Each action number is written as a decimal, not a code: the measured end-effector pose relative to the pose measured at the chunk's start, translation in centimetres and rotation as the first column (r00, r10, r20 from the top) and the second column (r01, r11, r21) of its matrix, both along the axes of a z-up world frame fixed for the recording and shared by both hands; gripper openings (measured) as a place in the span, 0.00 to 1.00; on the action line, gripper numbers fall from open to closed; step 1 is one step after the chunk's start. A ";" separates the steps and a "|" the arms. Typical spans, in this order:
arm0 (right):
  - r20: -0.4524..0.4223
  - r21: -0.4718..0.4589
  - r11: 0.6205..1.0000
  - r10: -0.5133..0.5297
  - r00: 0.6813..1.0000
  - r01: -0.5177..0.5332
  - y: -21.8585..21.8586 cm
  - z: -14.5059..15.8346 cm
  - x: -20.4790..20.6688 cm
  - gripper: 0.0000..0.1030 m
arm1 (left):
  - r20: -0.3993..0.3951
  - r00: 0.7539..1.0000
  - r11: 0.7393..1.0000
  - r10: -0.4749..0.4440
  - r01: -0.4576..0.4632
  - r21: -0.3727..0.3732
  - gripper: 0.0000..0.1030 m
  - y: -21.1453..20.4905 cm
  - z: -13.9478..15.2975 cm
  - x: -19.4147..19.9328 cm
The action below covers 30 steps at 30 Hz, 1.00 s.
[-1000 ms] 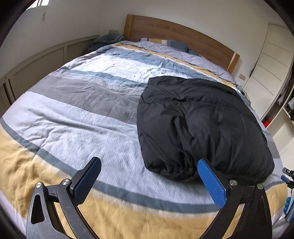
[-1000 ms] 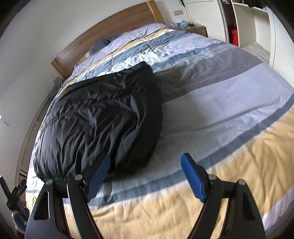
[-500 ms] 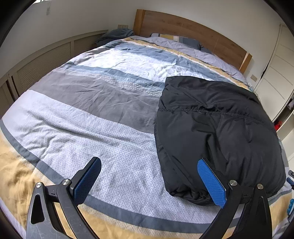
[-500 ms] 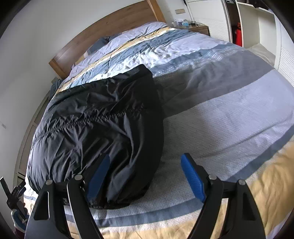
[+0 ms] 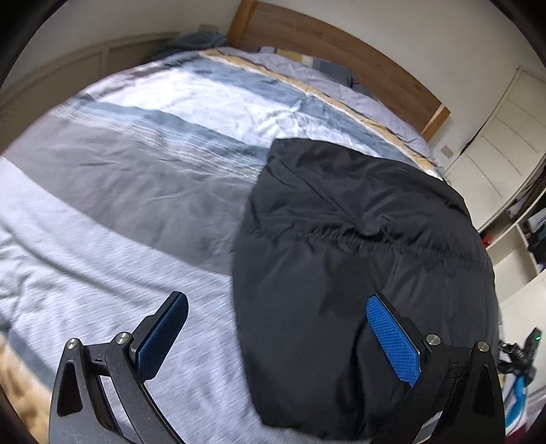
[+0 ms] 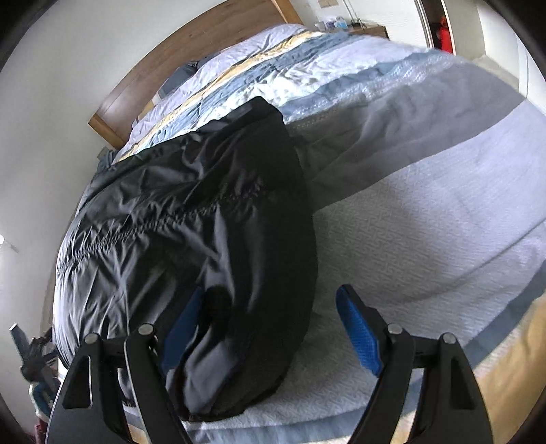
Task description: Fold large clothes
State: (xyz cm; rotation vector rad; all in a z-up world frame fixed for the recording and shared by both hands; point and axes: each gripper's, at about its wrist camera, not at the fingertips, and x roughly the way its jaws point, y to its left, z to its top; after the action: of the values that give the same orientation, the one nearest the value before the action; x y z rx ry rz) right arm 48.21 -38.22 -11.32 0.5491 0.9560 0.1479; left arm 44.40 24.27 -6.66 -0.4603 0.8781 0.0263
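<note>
A black puffy jacket [image 5: 358, 252] lies folded on the striped bed; it also shows in the right wrist view [image 6: 191, 246]. My left gripper [image 5: 276, 336] is open, its jaws straddling the jacket's near left edge, the right pad [image 5: 392, 345] over the black fabric. My right gripper [image 6: 269, 336] is open around the jacket's near right edge; its left pad [image 6: 181, 328] is partly hidden behind a fold of fabric, its right pad [image 6: 358, 334] over the bedcover.
The bedcover [image 5: 129, 177] has grey, white, blue and yellow stripes. A wooden headboard [image 5: 341, 51] stands at the far end with pillows. White wardrobe and shelves [image 5: 505, 177] stand on the right. A nightstand [image 6: 358, 29] shows far back.
Both grippers have moved forward and lower toward the jacket's near end, which now fills more of each view. Both stay open.
</note>
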 end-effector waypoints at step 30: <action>0.062 0.482 0.858 0.171 0.983 -0.180 6.0 -3.1 6.2 0.60 | 0.128 0.968 0.833 -0.216 0.251 -0.493 0.25 -5.5 -0.7 4.0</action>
State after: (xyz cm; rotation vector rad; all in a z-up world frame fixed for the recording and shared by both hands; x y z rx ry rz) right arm 54.44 -32.23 -14.44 0.9226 0.9530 0.5702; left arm 48.42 18.73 -7.31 -0.8385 0.8669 -0.4573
